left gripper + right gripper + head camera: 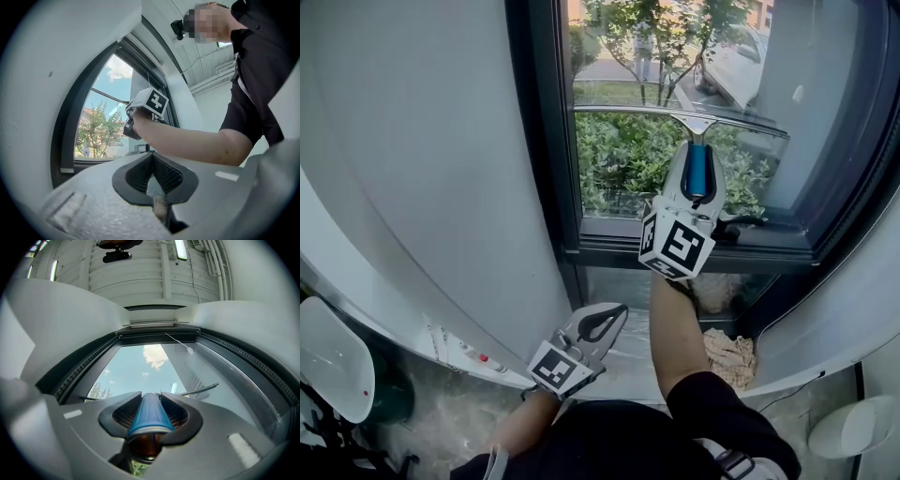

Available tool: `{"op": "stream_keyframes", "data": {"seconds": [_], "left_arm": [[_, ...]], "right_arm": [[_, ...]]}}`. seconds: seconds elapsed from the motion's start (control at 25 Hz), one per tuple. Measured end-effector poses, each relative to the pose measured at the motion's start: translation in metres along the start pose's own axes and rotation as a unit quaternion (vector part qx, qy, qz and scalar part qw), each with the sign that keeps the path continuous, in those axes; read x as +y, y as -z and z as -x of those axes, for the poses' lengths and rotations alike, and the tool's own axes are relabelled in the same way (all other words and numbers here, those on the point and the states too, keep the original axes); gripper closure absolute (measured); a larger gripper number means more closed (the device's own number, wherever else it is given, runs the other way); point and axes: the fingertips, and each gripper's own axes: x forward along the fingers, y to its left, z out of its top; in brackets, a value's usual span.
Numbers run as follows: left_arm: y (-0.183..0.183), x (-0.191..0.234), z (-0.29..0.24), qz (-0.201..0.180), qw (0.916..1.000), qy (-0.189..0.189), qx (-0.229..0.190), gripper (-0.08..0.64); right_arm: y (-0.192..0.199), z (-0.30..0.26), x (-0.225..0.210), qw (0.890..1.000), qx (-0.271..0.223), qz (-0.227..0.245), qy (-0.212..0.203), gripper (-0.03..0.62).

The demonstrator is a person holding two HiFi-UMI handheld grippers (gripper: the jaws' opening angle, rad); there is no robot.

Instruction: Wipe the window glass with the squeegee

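The squeegee has a blue handle and a long metal blade that lies across the window glass, about halfway up the pane. My right gripper is shut on the handle, which points down and towards me. In the right gripper view the blue handle fills the gap between the jaws, and the blade shows against the sky. My left gripper hangs low by the wall, away from the glass. Its jaws are shut with nothing in them.
A dark window frame borders the glass, with a sill under it. A crumpled cloth lies below the sill. White curved walls stand on both sides. A white seat is at the lower left.
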Motion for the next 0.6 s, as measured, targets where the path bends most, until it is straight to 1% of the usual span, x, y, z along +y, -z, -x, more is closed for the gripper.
{"op": "stream_keyframes", "data": {"seconds": [0.4, 0.6], "left_arm": [[0.001, -0.002, 0.004, 0.002, 1.0000, 0.000, -0.003, 0.561], [0.005, -0.003, 0.005, 0.003, 1.0000, 0.000, 0.004, 0.561]], "right_arm": [[0.011, 0.012, -0.001, 1.000, 0.016, 0.002, 0.001, 0.465], [0.017, 0.018, -0.002, 1.000, 0.022, 0.002, 0.001, 0.465]]}}
